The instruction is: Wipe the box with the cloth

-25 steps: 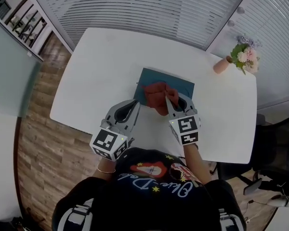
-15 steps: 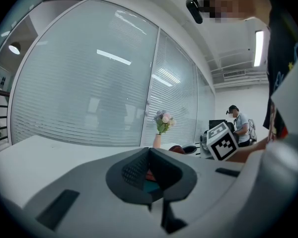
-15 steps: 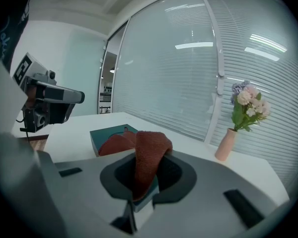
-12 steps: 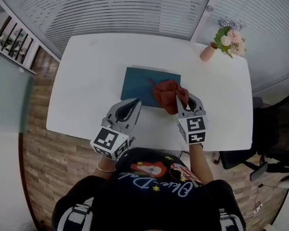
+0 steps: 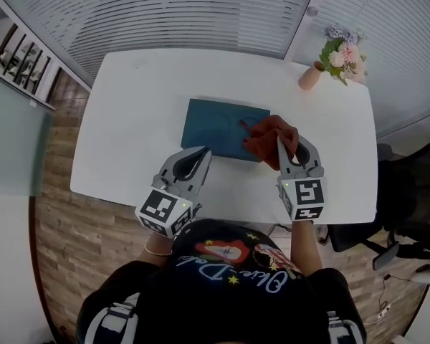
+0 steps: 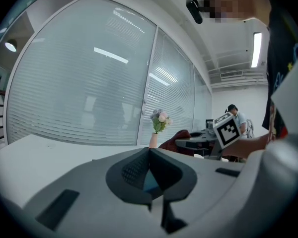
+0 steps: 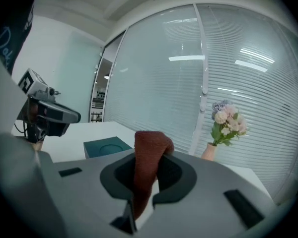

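A flat teal box (image 5: 218,126) lies at the middle of the white table (image 5: 129,113). My right gripper (image 5: 280,142) is shut on a dark red cloth (image 5: 269,133), which hangs over the box's right end. In the right gripper view the cloth (image 7: 148,155) stands bunched between the jaws, with the box (image 7: 107,146) off to the left. The left gripper (image 5: 199,155) sits at the box's front edge, shut with nothing in it. Its jaws meet in the left gripper view (image 6: 149,168), where the cloth (image 6: 178,137) shows far ahead.
A pink vase with flowers (image 5: 335,57) stands at the table's far right corner and shows close ahead in the right gripper view (image 7: 223,125). Window blinds run behind the table. A black chair (image 5: 410,199) stands to the right, over wood flooring.
The right gripper has carried the cloth rightwards across the box, from its middle to its right end. The left gripper has kept its place at the front edge.
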Demonstrator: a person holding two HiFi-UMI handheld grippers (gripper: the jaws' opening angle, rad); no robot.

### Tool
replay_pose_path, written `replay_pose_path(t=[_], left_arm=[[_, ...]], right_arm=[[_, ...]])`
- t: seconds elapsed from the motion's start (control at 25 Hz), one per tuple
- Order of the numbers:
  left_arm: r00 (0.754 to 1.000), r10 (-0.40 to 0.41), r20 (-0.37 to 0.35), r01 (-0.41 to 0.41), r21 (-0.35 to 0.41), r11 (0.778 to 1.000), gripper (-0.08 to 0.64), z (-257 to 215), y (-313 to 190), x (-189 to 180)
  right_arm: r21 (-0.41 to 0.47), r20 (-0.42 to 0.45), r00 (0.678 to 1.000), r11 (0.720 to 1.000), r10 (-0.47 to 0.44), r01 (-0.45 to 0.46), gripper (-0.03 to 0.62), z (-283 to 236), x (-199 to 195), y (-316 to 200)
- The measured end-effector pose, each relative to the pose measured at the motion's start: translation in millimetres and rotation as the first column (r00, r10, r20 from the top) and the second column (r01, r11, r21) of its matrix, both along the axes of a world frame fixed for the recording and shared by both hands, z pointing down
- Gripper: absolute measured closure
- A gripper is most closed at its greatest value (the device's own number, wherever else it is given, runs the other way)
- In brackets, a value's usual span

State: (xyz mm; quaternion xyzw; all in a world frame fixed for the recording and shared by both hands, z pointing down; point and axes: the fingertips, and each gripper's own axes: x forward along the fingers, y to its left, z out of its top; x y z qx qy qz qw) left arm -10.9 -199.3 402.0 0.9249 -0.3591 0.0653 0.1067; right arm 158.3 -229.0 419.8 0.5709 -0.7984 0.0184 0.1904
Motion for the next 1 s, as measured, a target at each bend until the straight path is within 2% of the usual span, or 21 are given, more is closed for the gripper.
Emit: replay_pose_path(t=[0.16, 0.32, 0.4, 0.56, 0.64, 0.72, 0.84, 1.0], left_arm=[[0.999, -0.048, 0.005, 0.048, 0.001, 0.999, 0.557, 0.9, -1.8, -18.0], [0.993, -0.119, 0.005, 0.119, 0.005, 0.993, 0.557, -0.2, -3.8, -41.2], [0.987, -0.163, 0.008, 0.163, 0.008, 0.987, 0.557, -1.1, -3.9, -57.7], [0.965, -0.263, 0.009, 0.263, 0.012, 0.965, 0.557, -1.7, -3.3, -92.8], [0.952, -0.306, 0.007, 0.306, 0.008, 0.952, 0.557, 0.0, -1.5, -107.9], [0.941, -0.338, 0.003, 0.338, -0.004, 0.941, 0.557, 2.8, 1.4, -118.7], [0.933, -0.361, -0.002, 0.361, -0.023, 0.932, 0.557, 6.3, 6.7, -127.0], [0.929, -0.370, 0.007, 0.370, -0.028, 0.929, 0.557, 8.5, 9.0, -133.2]], right_arm=[[0.096, 0.060, 0.990, 0.988, -0.128, 0.122, 0.554, -40.8, -44.2, -4.5], [0.156, 0.099, 0.951, 0.948, -0.294, 0.277, 0.554, -60.4, -103.3, -6.6], [0.156, 0.121, 0.915, 0.917, -0.385, 0.366, 0.552, -63.1, -137.8, -4.1], [0.147, 0.136, 0.829, 0.838, -0.543, 0.525, 0.554, -58.9, -201.3, 3.7], [0.112, 0.137, 0.783, 0.795, -0.606, 0.596, 0.554, -46.2, -227.7, 8.9], [0.054, 0.111, 0.755, 0.763, -0.646, 0.644, 0.554, -24.6, -246.7, 12.5], [-0.046, 0.085, 0.750, 0.750, -0.656, 0.660, 0.554, 12.5, -255.9, 16.4], [-0.105, 0.114, 0.778, 0.771, -0.618, 0.628, 0.554, 37.9, -249.2, 16.0]])
